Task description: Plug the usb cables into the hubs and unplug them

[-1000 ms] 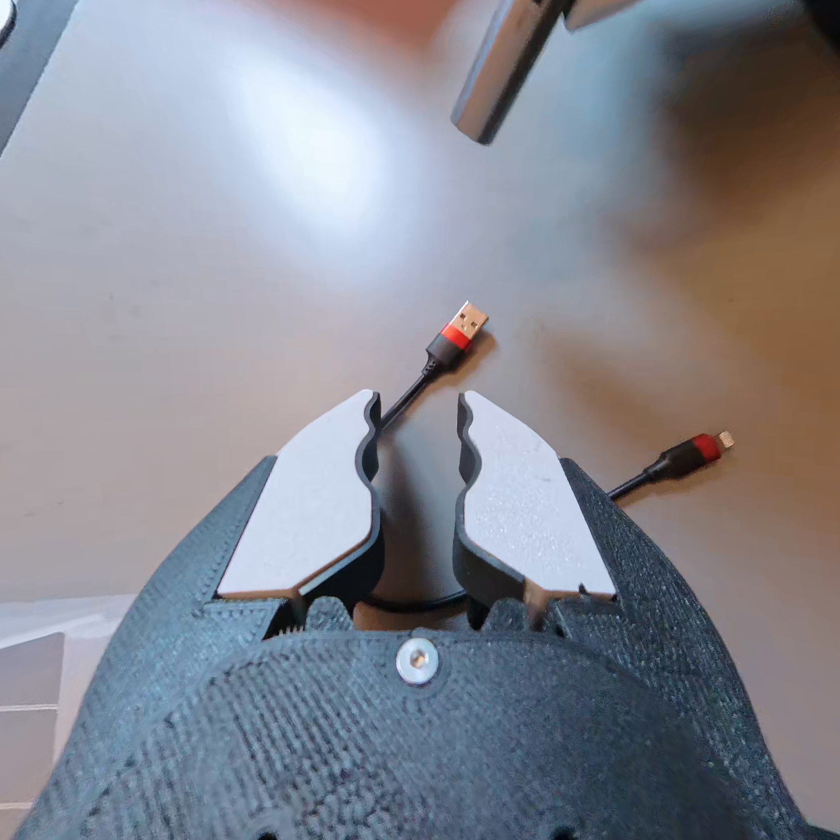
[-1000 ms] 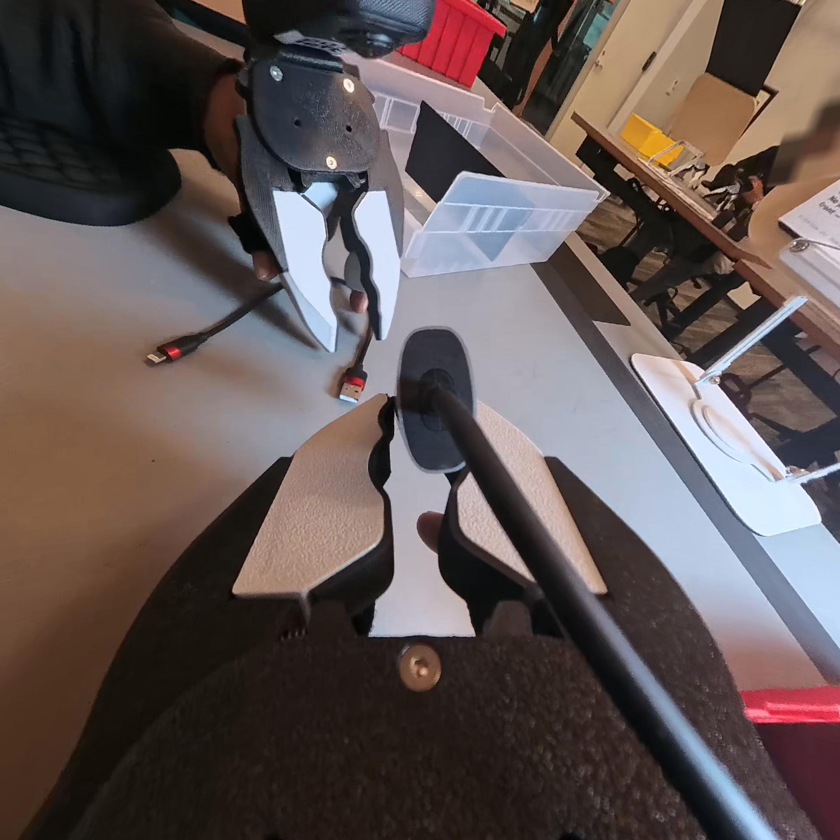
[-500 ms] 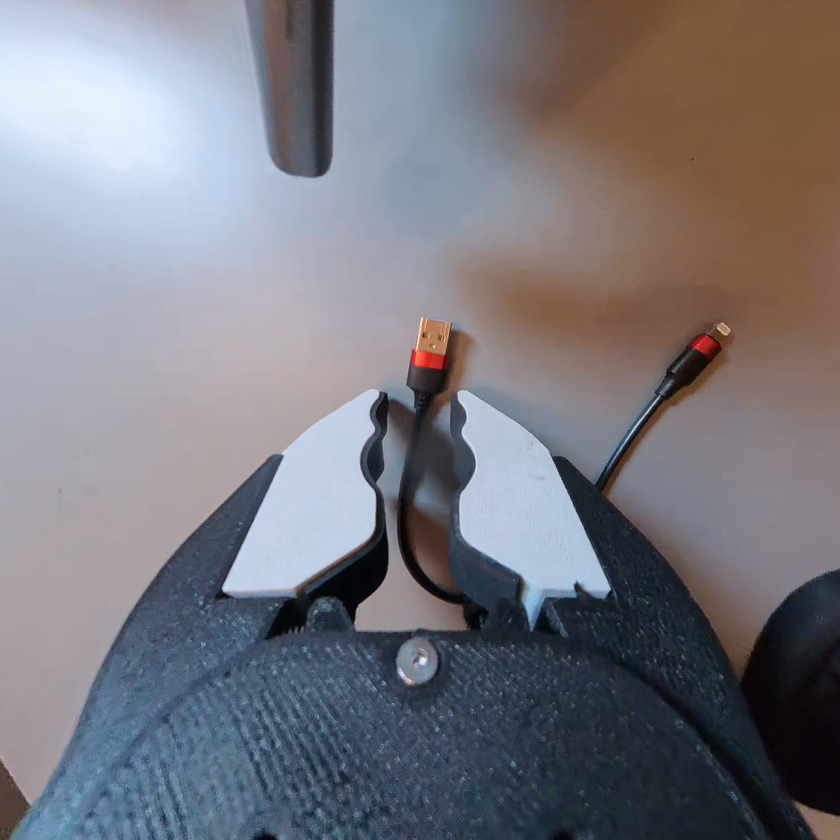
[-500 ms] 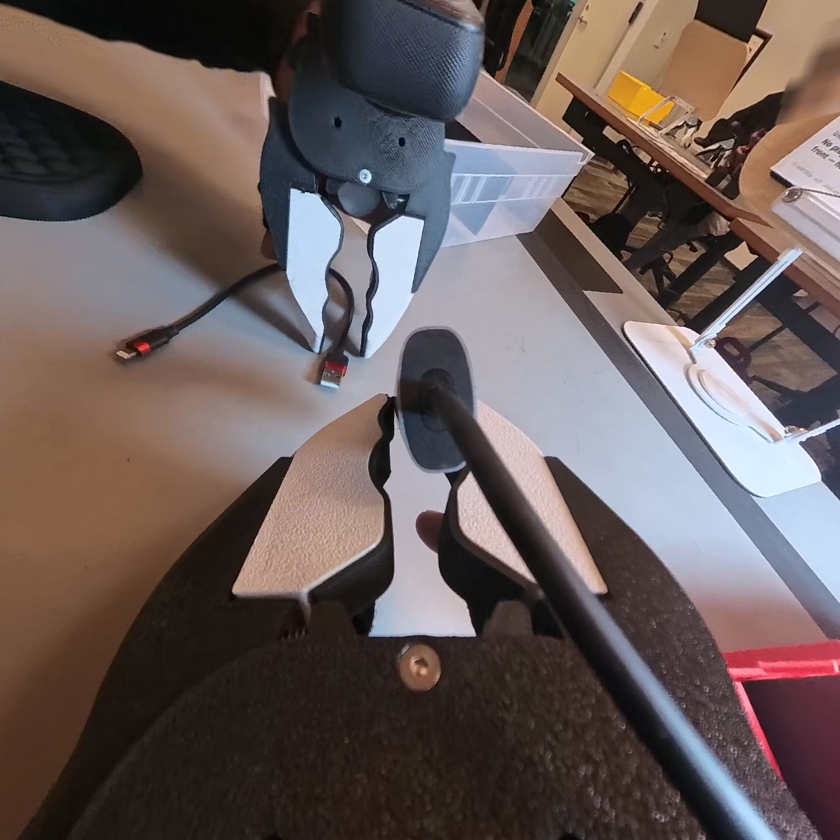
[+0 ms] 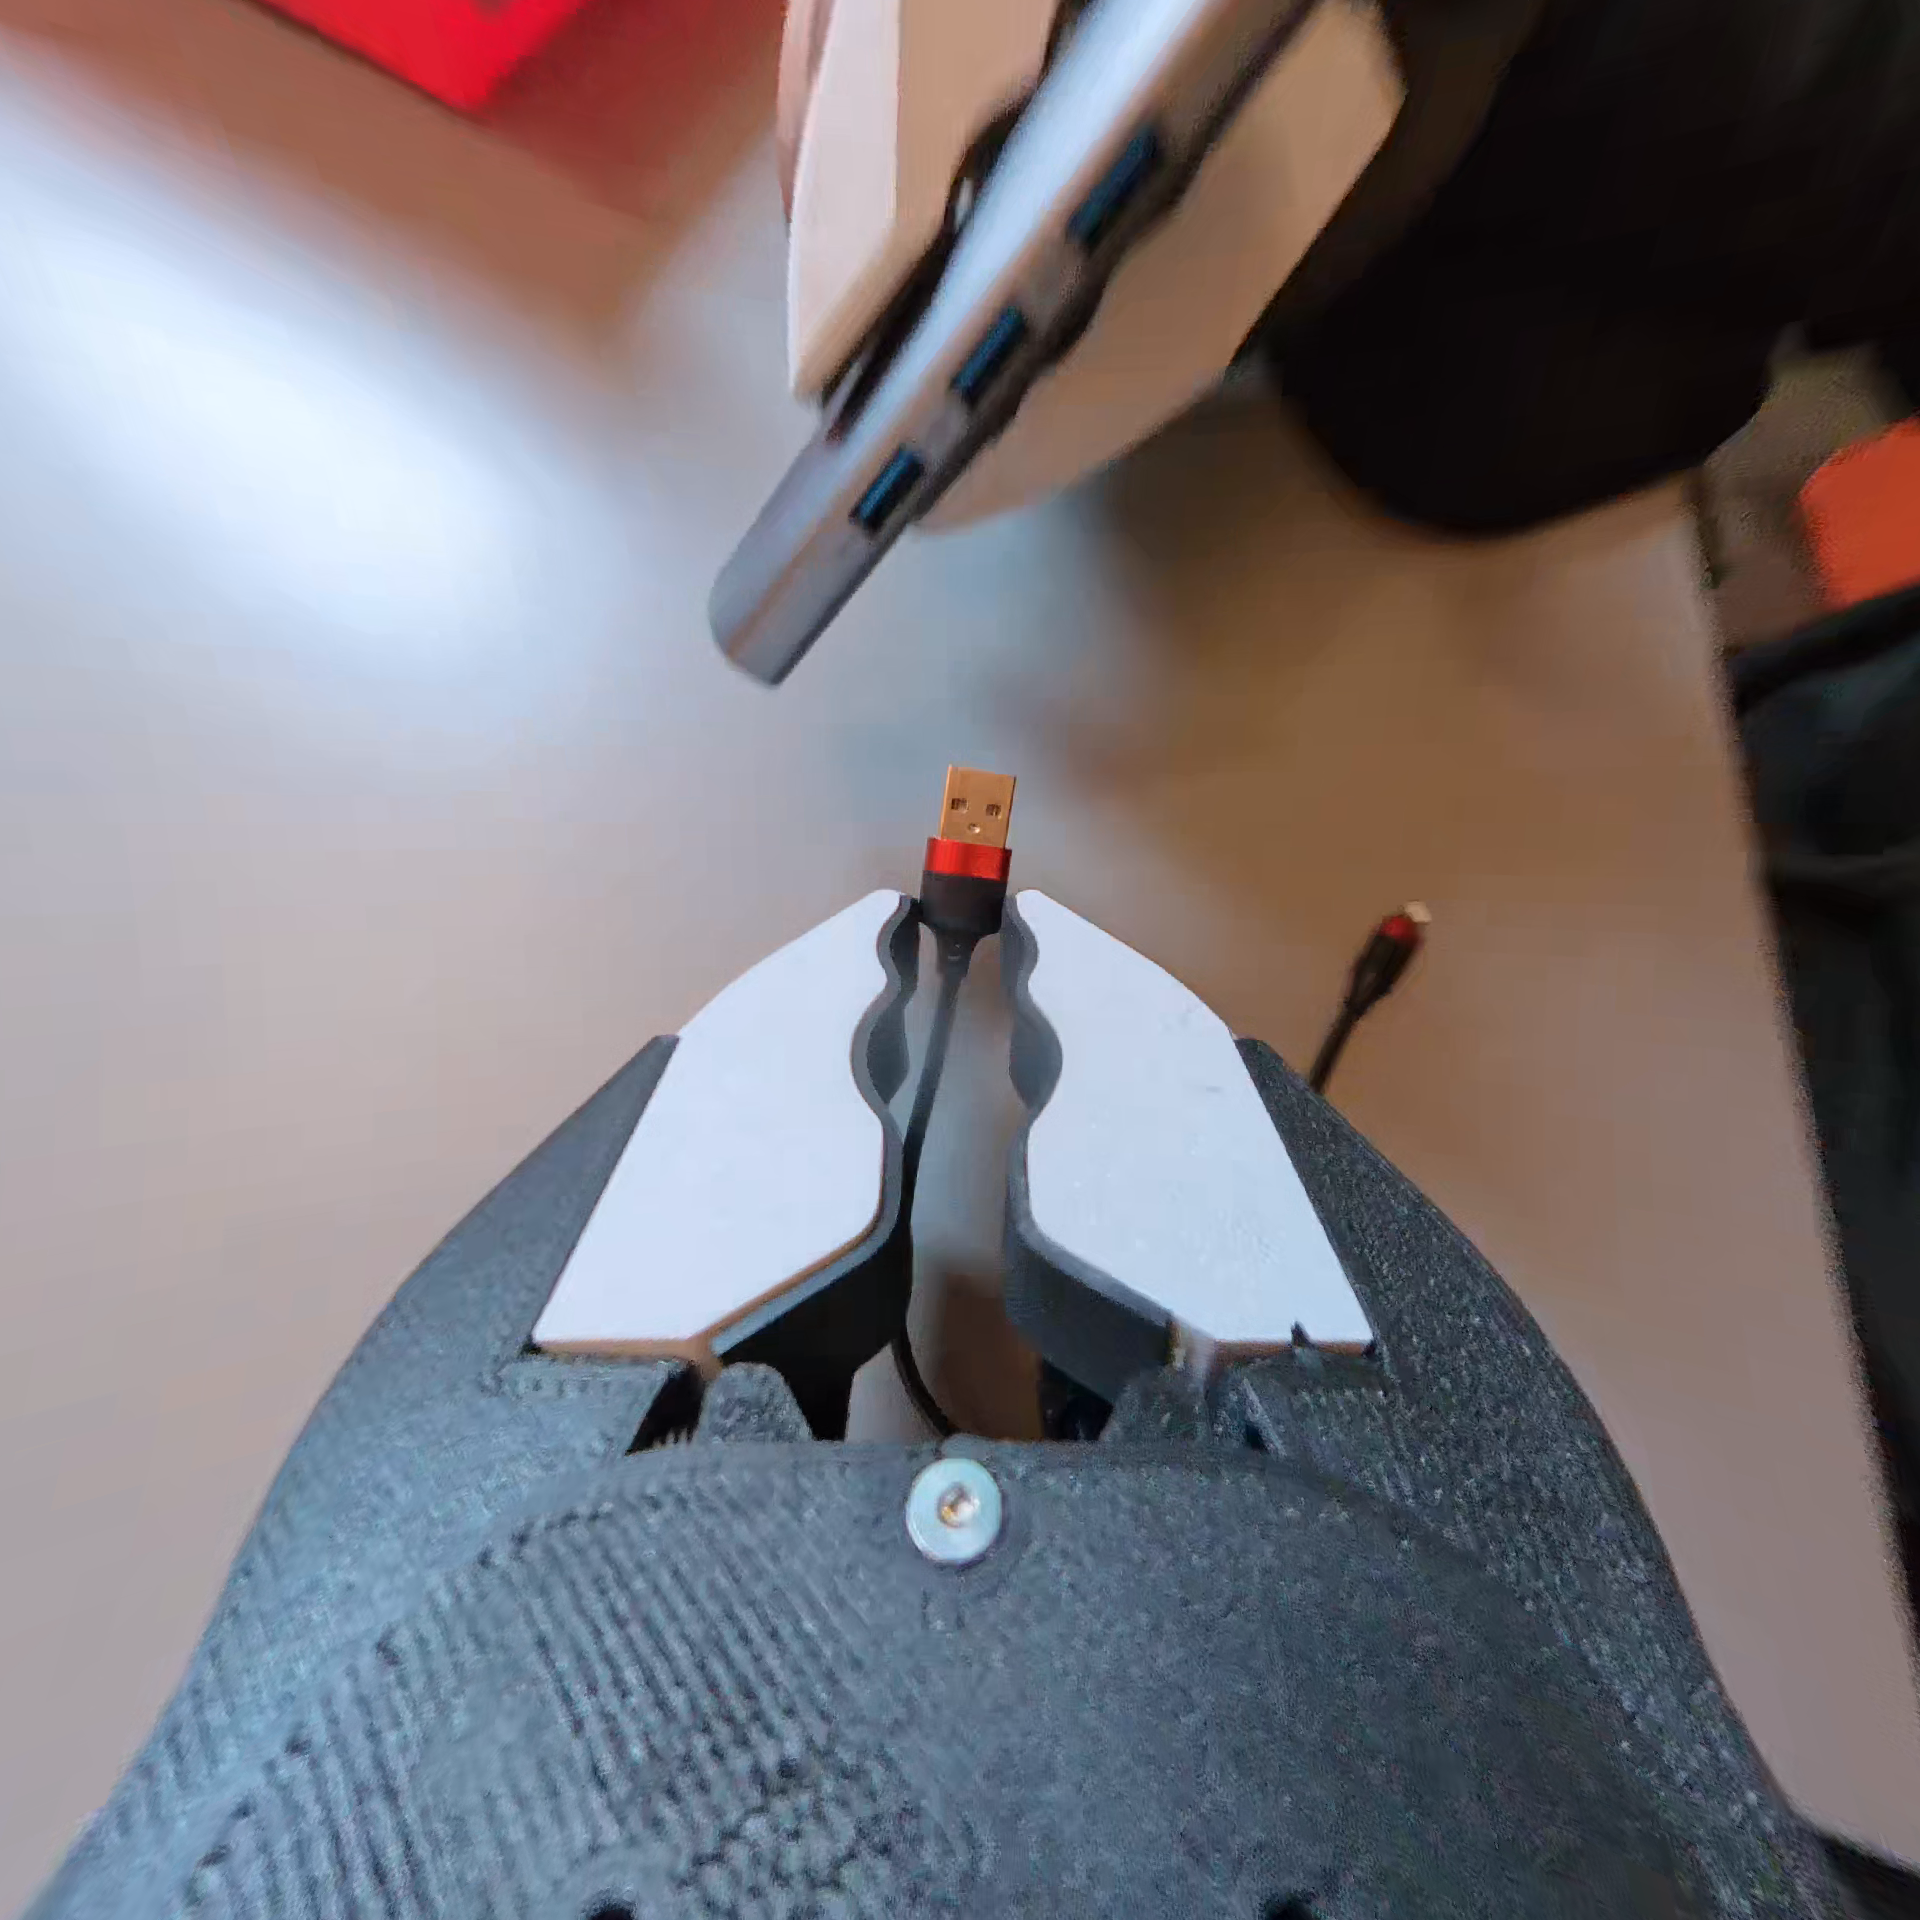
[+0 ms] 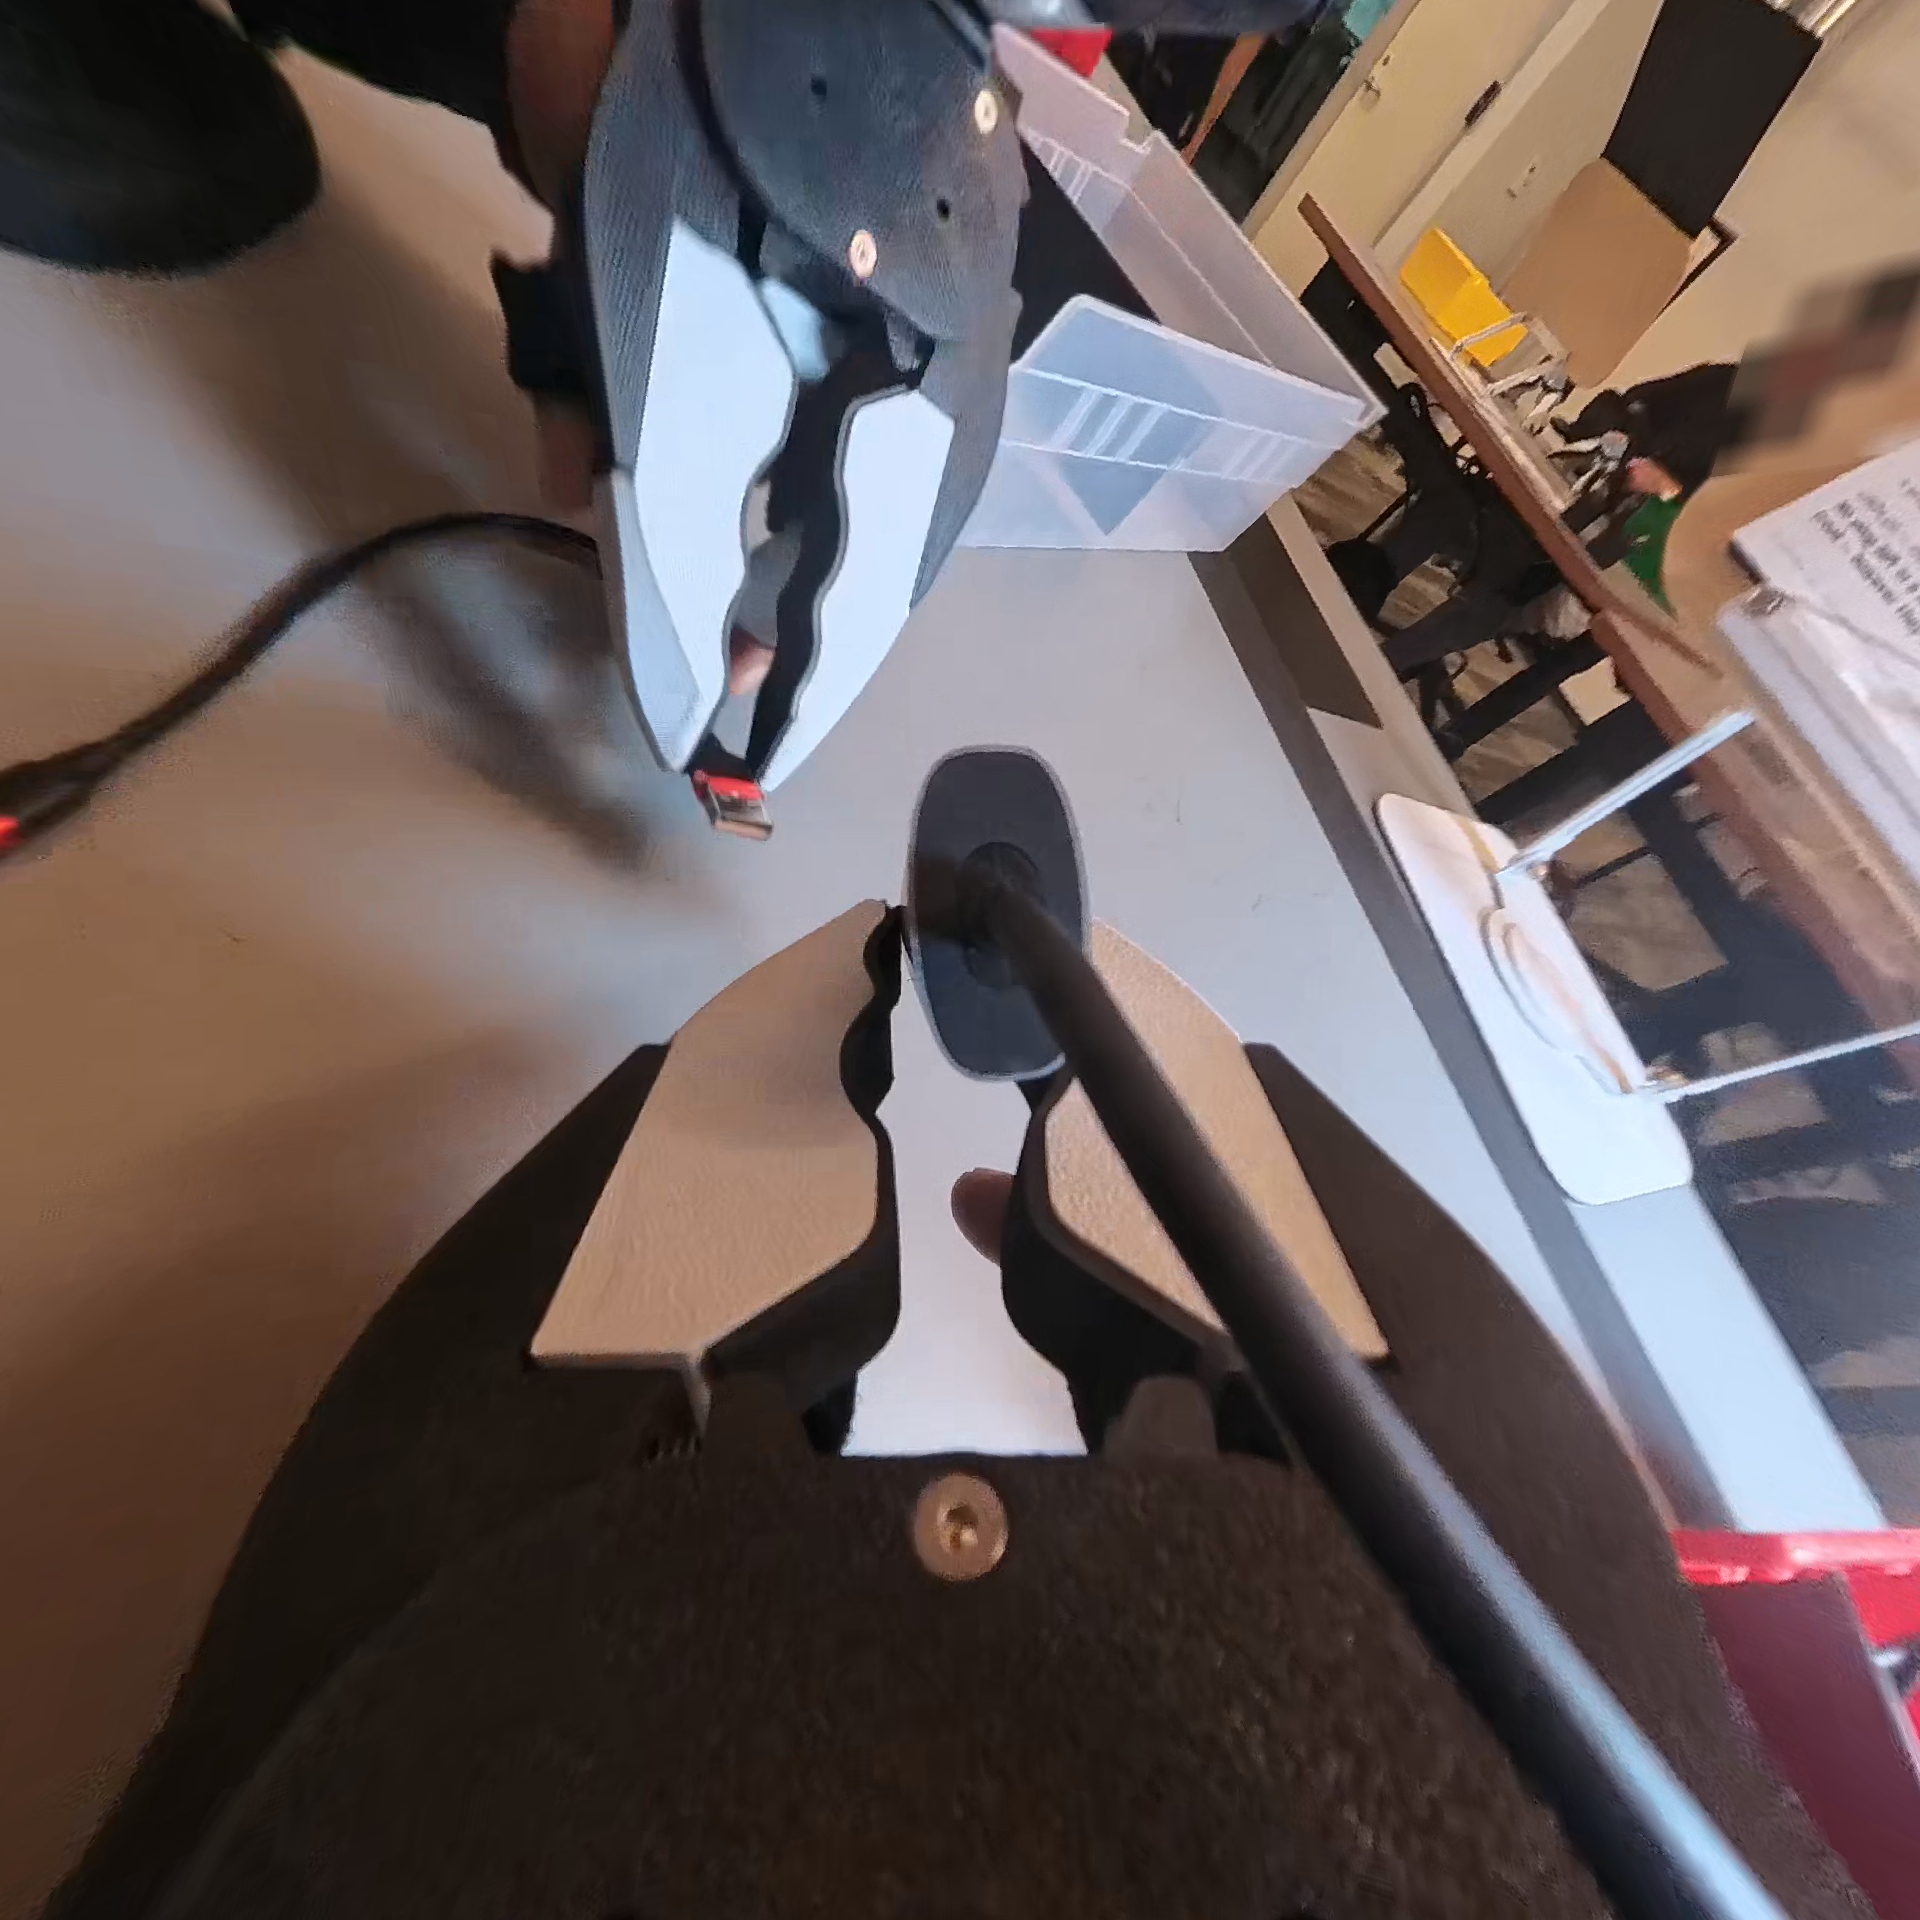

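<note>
Gold-tipped USB plug [image 5: 978,808] sits pinched in the left gripper [image 5: 961,909]; right gripper [image 6: 982,914] clamps the grey hub [image 5: 935,416] — square plug to the nearest port [image 5: 886,486], then push straight.

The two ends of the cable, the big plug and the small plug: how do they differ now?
The big plug is held up in the left hand-held gripper; the small plug lies free on the table. The big plug has a wide golden tip; the small plug's tip is narrow. Both have red collars.
</note>
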`<state>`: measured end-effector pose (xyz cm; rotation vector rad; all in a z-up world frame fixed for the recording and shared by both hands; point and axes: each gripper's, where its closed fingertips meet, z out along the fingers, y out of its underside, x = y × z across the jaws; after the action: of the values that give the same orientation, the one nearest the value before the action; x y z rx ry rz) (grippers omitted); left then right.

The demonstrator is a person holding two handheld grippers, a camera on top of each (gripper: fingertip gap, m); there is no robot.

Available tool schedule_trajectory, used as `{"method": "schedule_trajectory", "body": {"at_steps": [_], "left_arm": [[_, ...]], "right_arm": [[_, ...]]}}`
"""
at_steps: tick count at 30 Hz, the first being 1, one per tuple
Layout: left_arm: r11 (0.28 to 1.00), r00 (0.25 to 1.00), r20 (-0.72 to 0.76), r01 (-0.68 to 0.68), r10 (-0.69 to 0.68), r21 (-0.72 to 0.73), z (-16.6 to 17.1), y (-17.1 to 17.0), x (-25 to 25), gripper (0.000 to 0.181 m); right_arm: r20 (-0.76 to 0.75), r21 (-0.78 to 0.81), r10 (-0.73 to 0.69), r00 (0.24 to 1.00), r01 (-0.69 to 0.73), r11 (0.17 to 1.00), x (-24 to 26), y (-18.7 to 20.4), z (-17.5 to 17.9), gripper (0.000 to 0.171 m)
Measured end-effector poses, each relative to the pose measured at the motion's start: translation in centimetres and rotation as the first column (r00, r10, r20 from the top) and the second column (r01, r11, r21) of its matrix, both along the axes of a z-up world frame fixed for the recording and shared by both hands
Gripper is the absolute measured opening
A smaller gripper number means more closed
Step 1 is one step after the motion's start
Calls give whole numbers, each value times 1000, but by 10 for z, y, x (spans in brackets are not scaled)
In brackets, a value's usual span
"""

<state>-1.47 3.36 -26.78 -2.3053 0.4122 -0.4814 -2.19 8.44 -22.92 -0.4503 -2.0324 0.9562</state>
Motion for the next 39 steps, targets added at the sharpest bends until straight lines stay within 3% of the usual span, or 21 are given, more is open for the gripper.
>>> {"method": "schedule_trajectory", "body": {"at_steps": [4, 15, 24, 39], "left_arm": [[997, 985, 158, -74, 74, -5, 15, 2, 13, 15], [986, 973, 173, -137, 152, -98, -3, -13, 17, 15], [980, 968, 189, -136, 163, -148, -12, -21, 16, 15], [978, 951, 256, -134, 173, -160, -8, -27, 10, 16]], "right_arm": [[-81, 203, 21, 997, -4, 979, -1, -7, -11, 19], [-249, 579, 138, 959, 33, 814, -7, -33, -33, 18], [-256, 661, 170, 952, 44, 749, -11, -37, -45, 18], [-274, 688, 209, 939, 40, 725, -8, -45, -43, 18]]}}
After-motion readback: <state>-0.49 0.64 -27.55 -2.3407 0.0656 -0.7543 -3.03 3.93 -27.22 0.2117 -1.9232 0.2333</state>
